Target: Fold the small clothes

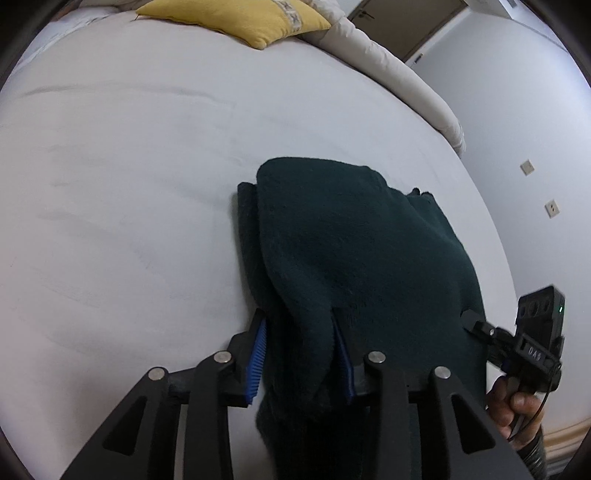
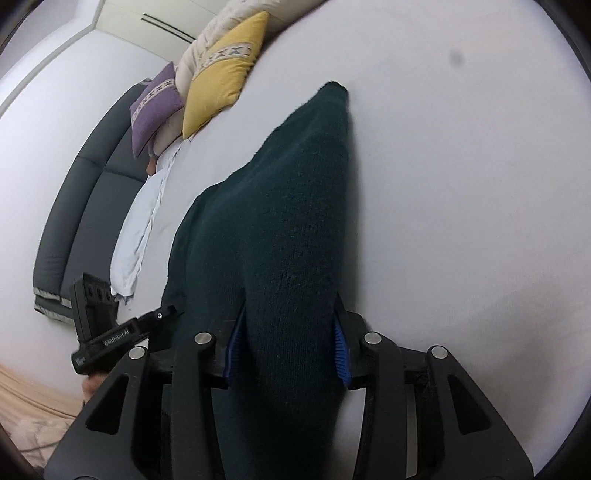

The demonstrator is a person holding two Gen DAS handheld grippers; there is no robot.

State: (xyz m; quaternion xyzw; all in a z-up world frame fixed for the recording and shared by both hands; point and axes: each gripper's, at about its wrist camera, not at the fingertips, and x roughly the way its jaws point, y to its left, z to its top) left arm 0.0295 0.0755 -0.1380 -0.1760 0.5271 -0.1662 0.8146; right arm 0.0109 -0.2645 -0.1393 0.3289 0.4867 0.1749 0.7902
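A dark green knit garment (image 1: 351,240) lies folded on the white bed sheet (image 1: 129,184), and its near end rises up into both grippers. My left gripper (image 1: 301,317) has a thick fold between its blue pads (image 1: 256,362); the left pad stands just off the cloth, which drapes over the right finger. In the right wrist view the garment (image 2: 295,206) runs away as a long ridge. My right gripper (image 2: 291,299) is shut on its near end, and the cloth fills the gap between both pads (image 2: 341,350).
A yellow cushion (image 1: 240,18) and a cream duvet (image 1: 388,62) lie at the far side of the bed. A purple cushion (image 2: 155,103), a pale cloth (image 2: 140,225) and a dark headboard (image 2: 74,206) line the left. A hand (image 1: 517,406) holds the other gripper's housing (image 1: 535,347).
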